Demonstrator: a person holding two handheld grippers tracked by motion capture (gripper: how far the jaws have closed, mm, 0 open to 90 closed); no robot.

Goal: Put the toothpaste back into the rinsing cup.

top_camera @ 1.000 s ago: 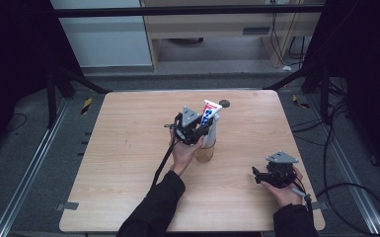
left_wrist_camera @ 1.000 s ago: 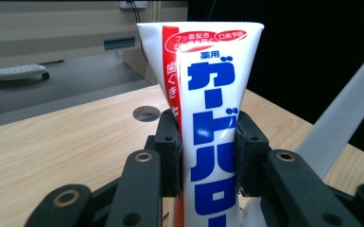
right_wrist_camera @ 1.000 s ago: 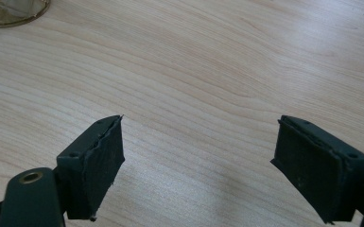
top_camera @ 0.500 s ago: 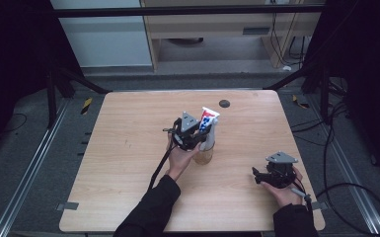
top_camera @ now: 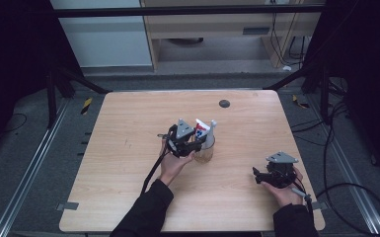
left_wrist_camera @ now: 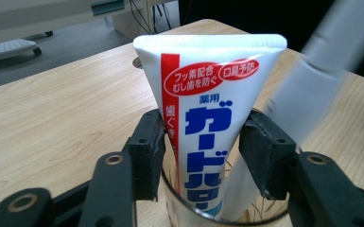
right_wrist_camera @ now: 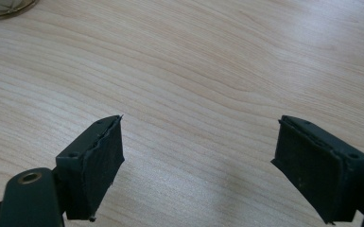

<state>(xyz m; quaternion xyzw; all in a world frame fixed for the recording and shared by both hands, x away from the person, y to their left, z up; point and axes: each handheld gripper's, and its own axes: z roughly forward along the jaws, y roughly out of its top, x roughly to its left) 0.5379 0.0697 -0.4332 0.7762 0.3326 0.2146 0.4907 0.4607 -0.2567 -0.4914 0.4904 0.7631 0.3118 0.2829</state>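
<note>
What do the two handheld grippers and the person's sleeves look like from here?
Both the left gripper and the right gripper are black, each topped by a grey three-cornered plate. The jaws are flat black blocks with small screw holes, on arms with brass-coloured pivot rings. A black cable trails from the left gripper along the forearm. The person wears black long sleeves.

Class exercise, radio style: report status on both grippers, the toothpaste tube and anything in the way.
Left gripper jaws just opening, toothpaste tube between them, standing in glass cup. Right gripper open over bare table. White toothbrush beside tube.
</note>
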